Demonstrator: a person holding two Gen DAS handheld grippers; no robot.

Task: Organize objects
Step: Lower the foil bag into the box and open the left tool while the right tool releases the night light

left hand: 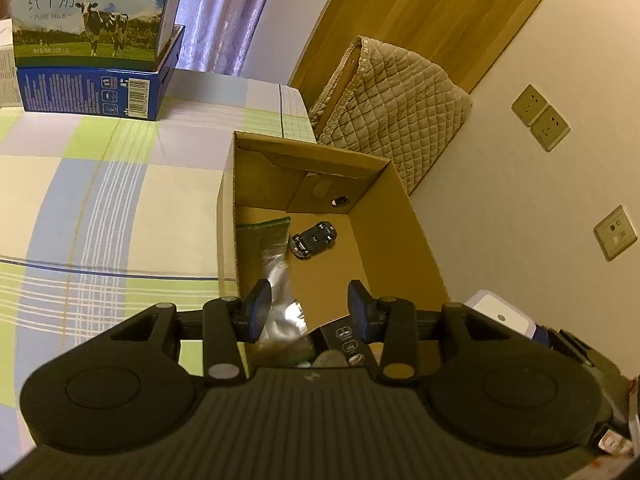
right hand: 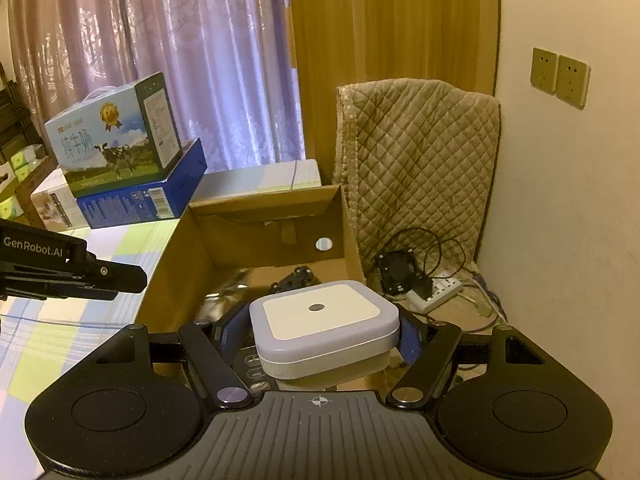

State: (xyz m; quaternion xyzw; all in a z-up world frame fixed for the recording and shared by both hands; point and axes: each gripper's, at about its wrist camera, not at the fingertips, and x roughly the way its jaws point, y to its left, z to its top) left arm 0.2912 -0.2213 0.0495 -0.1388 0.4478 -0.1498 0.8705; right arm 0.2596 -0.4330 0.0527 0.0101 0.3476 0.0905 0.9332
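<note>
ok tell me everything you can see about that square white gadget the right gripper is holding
The square white gadget is a flat, rounded-corner block that looks like plastic, with a lavender-grey rim around a cream top panel and a small dark round dot at its centre. A paler lower part shows beneath. It sits roughly level, clamped at its left and right sides by the right gripper, whose blue pads press against it. It is held over the near end of the open cardboard box, not resting on anything visible.

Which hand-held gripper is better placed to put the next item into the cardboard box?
Right: the right hand-held gripper already clamps the white square device above the cardboard box; the left hand-held gripper is open, empty.
</note>
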